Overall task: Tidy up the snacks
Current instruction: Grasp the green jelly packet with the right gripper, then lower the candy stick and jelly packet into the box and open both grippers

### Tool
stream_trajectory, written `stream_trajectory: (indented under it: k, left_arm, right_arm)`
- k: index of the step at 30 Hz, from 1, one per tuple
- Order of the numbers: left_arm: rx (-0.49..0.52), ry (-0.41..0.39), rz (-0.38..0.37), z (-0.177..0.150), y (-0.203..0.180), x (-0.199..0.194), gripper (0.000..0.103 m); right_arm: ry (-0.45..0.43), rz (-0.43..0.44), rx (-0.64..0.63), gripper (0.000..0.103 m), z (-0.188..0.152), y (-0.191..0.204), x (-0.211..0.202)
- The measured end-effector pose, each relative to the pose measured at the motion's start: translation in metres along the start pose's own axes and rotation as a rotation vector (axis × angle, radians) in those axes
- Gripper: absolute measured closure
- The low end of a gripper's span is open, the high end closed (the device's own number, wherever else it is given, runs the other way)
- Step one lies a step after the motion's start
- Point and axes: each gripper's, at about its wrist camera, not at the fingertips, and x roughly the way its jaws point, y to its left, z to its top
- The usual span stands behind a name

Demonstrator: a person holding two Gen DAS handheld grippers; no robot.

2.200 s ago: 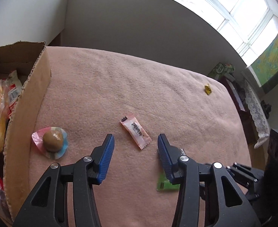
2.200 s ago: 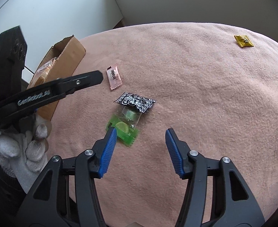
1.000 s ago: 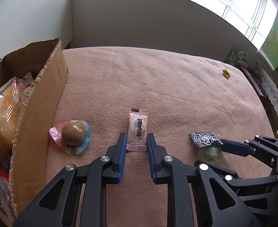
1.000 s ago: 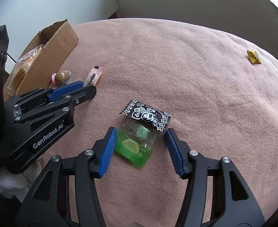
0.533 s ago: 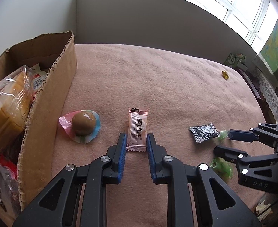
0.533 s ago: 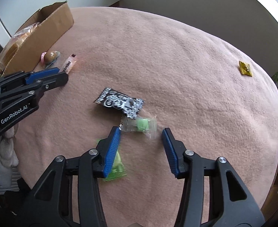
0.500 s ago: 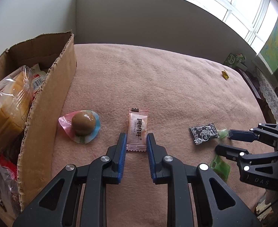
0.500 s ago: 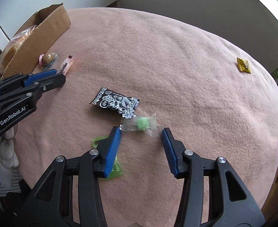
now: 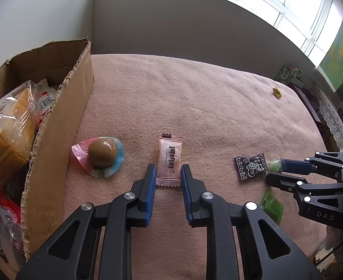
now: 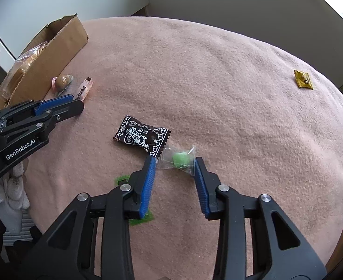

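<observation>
My left gripper (image 9: pixel 168 178) is shut on the near end of a pink candy packet (image 9: pixel 170 158) on the pink blanket. A brown ball snack in a pink and blue wrapper (image 9: pixel 100 155) lies to its left, beside the cardboard box (image 9: pixel 61 126). My right gripper (image 10: pixel 175 171) is shut on a clear wrapper with a green candy (image 10: pixel 179 158). A black plum candy packet (image 10: pixel 142 137) touches that wrapper on the left. A green packet (image 10: pixel 138 219) lies under my right gripper's left finger. In the left wrist view the right gripper (image 9: pixel 276 170) is at the right.
The box holds bagged bread (image 9: pixel 8 126) and other snacks. A small yellow candy (image 10: pixel 303 82) lies far right on the blanket (image 10: pixel 218 70). The bed's right edge drops off near furniture (image 9: pixel 330 116). A gloved hand (image 10: pixel 10 186) holds the left gripper.
My left gripper closed on the pink packet a second ago and holds still. My right gripper narrowed around the clear green candy wrapper and closed on it; the green packet stays below.
</observation>
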Motion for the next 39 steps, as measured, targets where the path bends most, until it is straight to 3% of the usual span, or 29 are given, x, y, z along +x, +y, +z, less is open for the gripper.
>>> stream_trajectory:
  k: [2,5,13,15,16,19,31,39]
  left_arm:
    - [0.000,-0.005,0.002,-0.001,-0.001,0.000,0.083]
    - [-0.003,-0.007,-0.001,-0.002,0.000,0.000,0.083]
    - [-0.007,-0.010,-0.008,-0.004,0.000,-0.002,0.083]
    - [-0.013,-0.010,-0.012,-0.004,0.001,-0.003,0.083]
    - [-0.015,-0.011,-0.012,-0.004,0.001,-0.004,0.083]
    - [-0.028,-0.015,-0.019,-0.009,0.002,-0.007,0.083]
    - [-0.129,-0.040,-0.075,-0.031,0.010,-0.026,0.083]
    - [-0.152,-0.097,-0.103,-0.036,0.011,-0.055,0.084]
  right_arm:
    - [-0.005,-0.007,-0.012,0.077,-0.006,0.001,-0.005]
    - [-0.006,-0.001,-0.002,0.079,-0.015,-0.004,-0.015]
    - [-0.013,-0.031,-0.052,0.071,-0.018,0.008,-0.014]
    - [-0.024,-0.037,-0.054,0.078,-0.018,0.011,-0.014]
    - [-0.028,-0.044,-0.058,0.087,-0.019,0.012,-0.015]
    - [-0.033,-0.033,-0.049,0.087,-0.026,0.011,-0.019]
    - [-0.191,0.081,0.175,0.088,-0.056,-0.009,-0.055]
    - [-0.264,0.110,0.178,0.088,-0.052,-0.001,-0.084]
